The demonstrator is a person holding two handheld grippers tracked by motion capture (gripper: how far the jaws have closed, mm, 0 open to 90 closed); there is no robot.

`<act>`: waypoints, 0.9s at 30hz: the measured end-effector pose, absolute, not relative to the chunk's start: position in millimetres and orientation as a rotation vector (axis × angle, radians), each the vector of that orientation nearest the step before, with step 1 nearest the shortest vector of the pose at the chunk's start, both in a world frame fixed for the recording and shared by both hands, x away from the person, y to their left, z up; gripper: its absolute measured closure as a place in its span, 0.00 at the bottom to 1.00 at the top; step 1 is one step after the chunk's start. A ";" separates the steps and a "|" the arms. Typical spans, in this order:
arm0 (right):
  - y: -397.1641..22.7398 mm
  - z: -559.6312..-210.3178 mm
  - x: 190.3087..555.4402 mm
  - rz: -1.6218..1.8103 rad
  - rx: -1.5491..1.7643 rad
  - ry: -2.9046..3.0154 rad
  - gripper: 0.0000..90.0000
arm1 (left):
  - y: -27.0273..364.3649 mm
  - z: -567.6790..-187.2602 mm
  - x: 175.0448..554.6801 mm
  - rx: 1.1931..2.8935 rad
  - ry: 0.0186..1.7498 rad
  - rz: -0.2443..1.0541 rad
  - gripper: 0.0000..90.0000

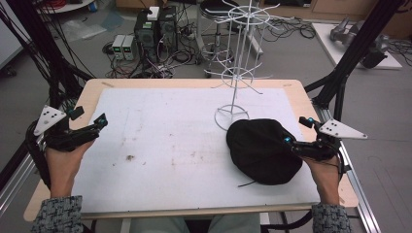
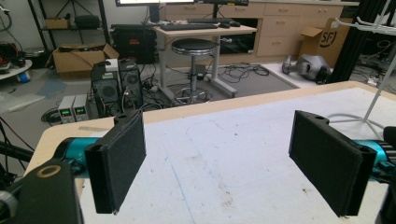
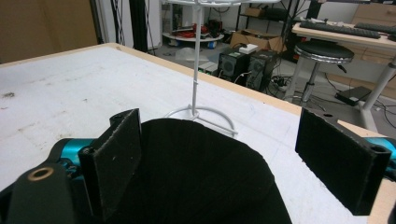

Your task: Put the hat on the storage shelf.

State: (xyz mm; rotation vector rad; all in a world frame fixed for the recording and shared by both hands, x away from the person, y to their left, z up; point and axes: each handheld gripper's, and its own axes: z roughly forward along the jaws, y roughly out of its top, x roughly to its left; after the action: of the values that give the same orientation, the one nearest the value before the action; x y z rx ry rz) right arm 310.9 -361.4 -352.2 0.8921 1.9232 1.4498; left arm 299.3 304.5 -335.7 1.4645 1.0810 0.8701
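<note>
A black cap [image 1: 262,150] lies flat on the white mat [image 1: 165,126] at the right, just in front of the round base of a white wire rack [image 1: 233,99]. My right gripper [image 1: 295,130] is open at the cap's right edge. In the right gripper view the cap [image 3: 196,172] spreads below and between the jaws of my right gripper [image 3: 229,158], and the rack's pole [image 3: 194,79] rises behind it. My left gripper [image 1: 88,116] stands open at the mat's left edge, far from the cap. The left gripper [image 2: 224,163] has nothing but bare mat between its jaws.
The rack's wire arms [image 1: 243,19] spread out high above the table's far side. Black frame struts [image 1: 350,58] rise at both sides of the table. On the floor beyond are computer boxes [image 1: 155,29], cables and a stool [image 2: 194,46].
</note>
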 end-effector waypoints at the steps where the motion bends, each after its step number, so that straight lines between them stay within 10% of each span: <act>1: -361.5 -352.4 310.9 1.447 0.893 1.925 0.16 | 304.5 -335.7 299.3 1.464 1.081 0.870 0.21; 27: -357.8 -353.8 310.1 1.428 0.845 1.956 0.16 | 306.3 -334.8 298.2 1.463 1.091 0.872 0.21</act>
State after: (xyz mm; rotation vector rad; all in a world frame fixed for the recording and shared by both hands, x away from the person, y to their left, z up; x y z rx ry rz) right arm 310.1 -357.8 -353.8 0.8452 1.9557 1.4281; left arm 298.2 306.3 -334.8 1.4627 1.0906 0.8715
